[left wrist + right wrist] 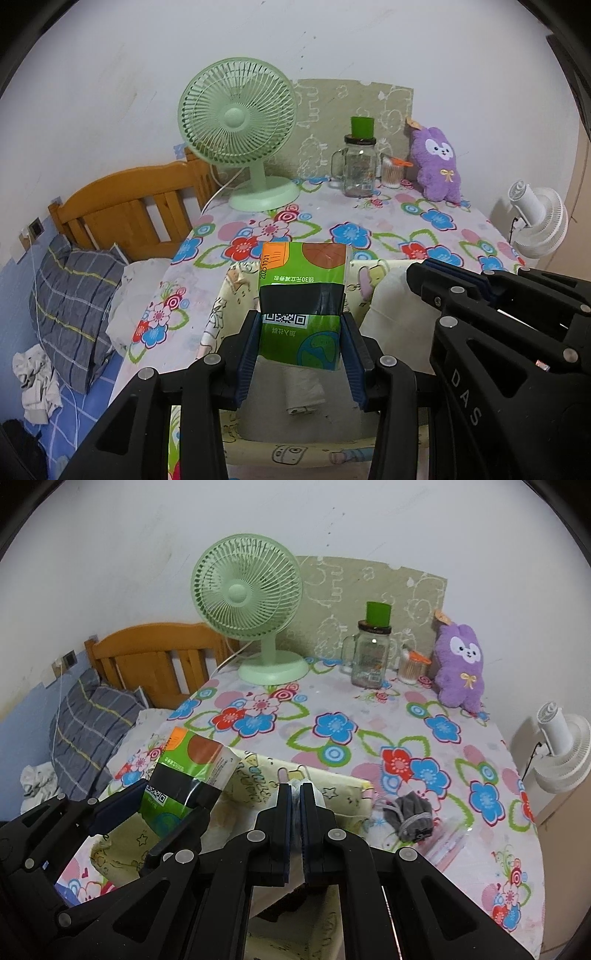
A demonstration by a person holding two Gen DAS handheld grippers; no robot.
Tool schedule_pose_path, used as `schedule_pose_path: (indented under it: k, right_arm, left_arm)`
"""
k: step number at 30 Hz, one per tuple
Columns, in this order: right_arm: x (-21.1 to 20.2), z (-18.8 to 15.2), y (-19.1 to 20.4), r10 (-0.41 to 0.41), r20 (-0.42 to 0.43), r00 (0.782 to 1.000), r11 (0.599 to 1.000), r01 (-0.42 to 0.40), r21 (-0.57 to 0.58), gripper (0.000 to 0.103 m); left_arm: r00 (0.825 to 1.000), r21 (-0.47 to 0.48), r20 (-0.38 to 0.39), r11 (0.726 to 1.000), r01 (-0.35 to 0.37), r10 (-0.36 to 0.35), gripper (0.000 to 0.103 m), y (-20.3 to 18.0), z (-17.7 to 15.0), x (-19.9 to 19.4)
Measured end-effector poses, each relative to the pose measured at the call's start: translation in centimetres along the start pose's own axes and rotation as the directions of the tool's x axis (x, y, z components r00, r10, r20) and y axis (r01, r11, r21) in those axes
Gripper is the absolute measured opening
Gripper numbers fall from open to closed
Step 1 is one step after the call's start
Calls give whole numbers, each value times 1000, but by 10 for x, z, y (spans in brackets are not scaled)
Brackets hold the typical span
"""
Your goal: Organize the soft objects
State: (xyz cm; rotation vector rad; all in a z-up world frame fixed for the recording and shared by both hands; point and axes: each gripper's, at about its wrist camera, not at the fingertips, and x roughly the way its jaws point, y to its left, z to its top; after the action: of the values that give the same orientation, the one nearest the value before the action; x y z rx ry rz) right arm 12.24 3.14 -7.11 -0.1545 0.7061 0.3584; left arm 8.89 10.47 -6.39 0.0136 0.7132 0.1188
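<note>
At the lower centre of the left wrist view, the left gripper (301,339) held a green tissue pack (303,291) upright between its blue pads (248,354), clamped at the pack's lower half just below the QR code, so that most of the pack rose above the fingers toward the middle of the frame. Directly beneath it lay the open yellow fabric bin (236,291), printed with cartoon figures, a small white roll (303,391) resting on its grey floor. To do this step well, the pack probably needed lowering straight down into the free space of the bin, kept clear of the soft rim, and released only once its base met the floor; a tilted drop could catch the wall and fold it inward.

Further right in the same view, the right gripper (417,271) reached in over the bin's far right edge. Its own camera showed its jaws drawn nearly together at the frame's centre, pinching the pale rim of the bin (258,775), apparently steadying it; the pack appeared there at the left, tilted, just beside that pinch point. A grey pouch (408,814) lay on the floral tablecloth (369,709) at centre right, near the bin and likely next. At the upper right a purple plush rabbit (460,672) leaned against the wall.
</note>
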Motion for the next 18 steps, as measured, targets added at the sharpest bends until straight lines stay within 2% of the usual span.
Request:
schedule_pose_path:
  k: [14, 18]
  right_arm:
    - [29, -7, 12, 57, -62, 996, 998, -58, -4, 7]
    - [34, -8, 16, 71, -70, 995, 997, -72, -10, 9]
  left_arm:
    - [996, -56, -78, 997, -49, 45, 47, 17, -11, 26]
    - [995, -58, -88, 997, -48, 42, 56, 18, -12, 28]
